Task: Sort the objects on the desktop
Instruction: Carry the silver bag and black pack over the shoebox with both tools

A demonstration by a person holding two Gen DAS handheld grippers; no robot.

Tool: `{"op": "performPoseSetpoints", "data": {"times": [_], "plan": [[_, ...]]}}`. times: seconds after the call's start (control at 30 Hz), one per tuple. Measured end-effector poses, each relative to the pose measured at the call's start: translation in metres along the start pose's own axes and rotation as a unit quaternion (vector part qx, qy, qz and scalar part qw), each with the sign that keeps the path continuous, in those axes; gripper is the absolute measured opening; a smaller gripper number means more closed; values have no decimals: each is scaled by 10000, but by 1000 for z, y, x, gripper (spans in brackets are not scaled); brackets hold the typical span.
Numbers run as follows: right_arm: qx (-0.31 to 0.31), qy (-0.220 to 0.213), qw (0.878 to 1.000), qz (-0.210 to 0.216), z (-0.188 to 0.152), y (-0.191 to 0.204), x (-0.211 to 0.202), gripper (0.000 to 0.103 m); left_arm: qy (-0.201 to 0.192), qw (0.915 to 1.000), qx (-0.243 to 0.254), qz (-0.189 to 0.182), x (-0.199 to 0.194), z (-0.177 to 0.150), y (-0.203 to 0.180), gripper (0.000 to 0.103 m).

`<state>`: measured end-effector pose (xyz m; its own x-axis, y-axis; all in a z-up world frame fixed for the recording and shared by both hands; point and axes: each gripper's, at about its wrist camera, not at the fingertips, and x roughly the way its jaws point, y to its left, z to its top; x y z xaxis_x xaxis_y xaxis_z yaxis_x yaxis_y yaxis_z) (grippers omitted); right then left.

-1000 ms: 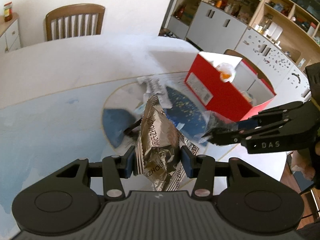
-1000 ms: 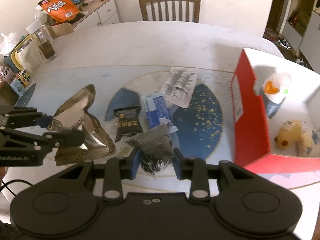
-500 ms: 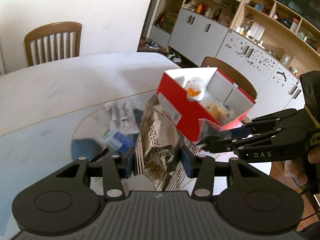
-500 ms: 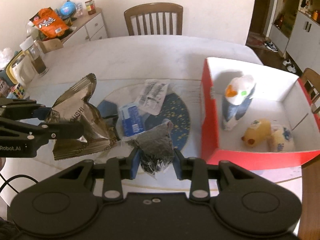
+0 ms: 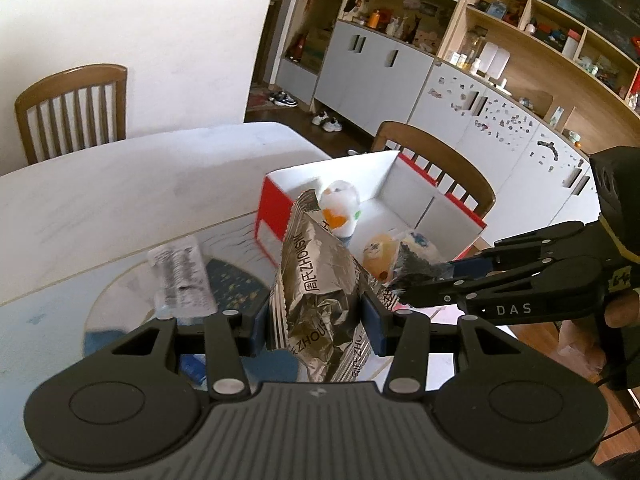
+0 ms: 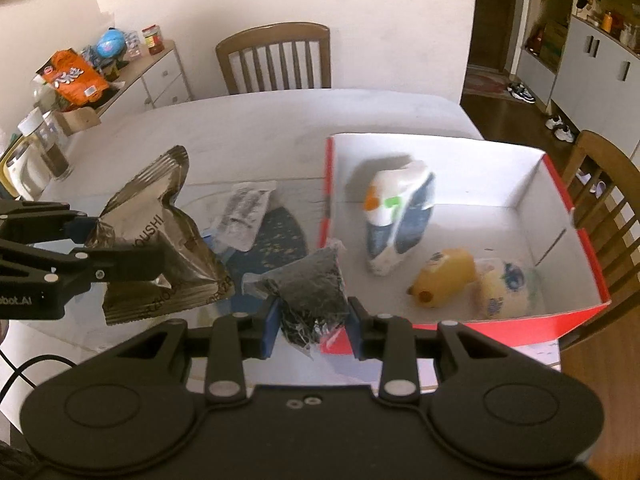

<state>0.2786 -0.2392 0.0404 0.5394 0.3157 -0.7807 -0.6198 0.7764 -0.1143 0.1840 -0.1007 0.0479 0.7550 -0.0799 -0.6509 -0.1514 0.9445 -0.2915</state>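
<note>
Both packets are up off the table (image 6: pixel 248 128) and on their way to the red box (image 6: pixel 452 322), so this looks like the carrying step of the sort, with the drop still to come. The next move, I'd say, calls for bringing each claw over the box's open top, clear of its near wall, before letting go.

The red box sits at the table's edge. It is white inside and holds three things: a white and blue pouch (image 6: pixel 400 216) with an orange patch standing toward the far wall, a yellow toy (image 6: pixel 444 276) lying nearer the front, and a pale round packet (image 6: pixel 504 288) touching the toy on the side away from the pouch.

The left claw (image 5: pixel 316 318) is clenched on a crumpled gold foil bag (image 5: pixel 316 280), which hangs in the air short of the box. The right claw (image 6: pixel 312 322) grips a small dark clear-film packet (image 6: pixel 310 292) just beside the box's near corner.

On the table beyond the box's red side lie a flat clear packet (image 6: pixel 244 216) and a blue one, partly hidden.
</note>
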Motion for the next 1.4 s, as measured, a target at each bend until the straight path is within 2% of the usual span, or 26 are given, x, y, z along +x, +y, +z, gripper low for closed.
{"op": "performPoseSetpoints", "data": {"times": [0.53, 0.83, 1.17, 1.4], "plan": [[81, -106, 9999, 21, 9, -74, -4, 34, 53, 10000, 52, 24, 49, 28, -46, 46], [106, -143, 9998, -112, 14, -113, -2, 34, 200, 9997, 116, 26, 82, 40, -65, 46], [55, -176, 9994, -278, 22, -148, 5, 34, 400, 9982, 449, 30, 117, 56, -90, 46], [78, -73, 9995, -288, 29, -170, 21, 34, 678, 9950, 734, 10, 150, 63, -104, 46]]}}
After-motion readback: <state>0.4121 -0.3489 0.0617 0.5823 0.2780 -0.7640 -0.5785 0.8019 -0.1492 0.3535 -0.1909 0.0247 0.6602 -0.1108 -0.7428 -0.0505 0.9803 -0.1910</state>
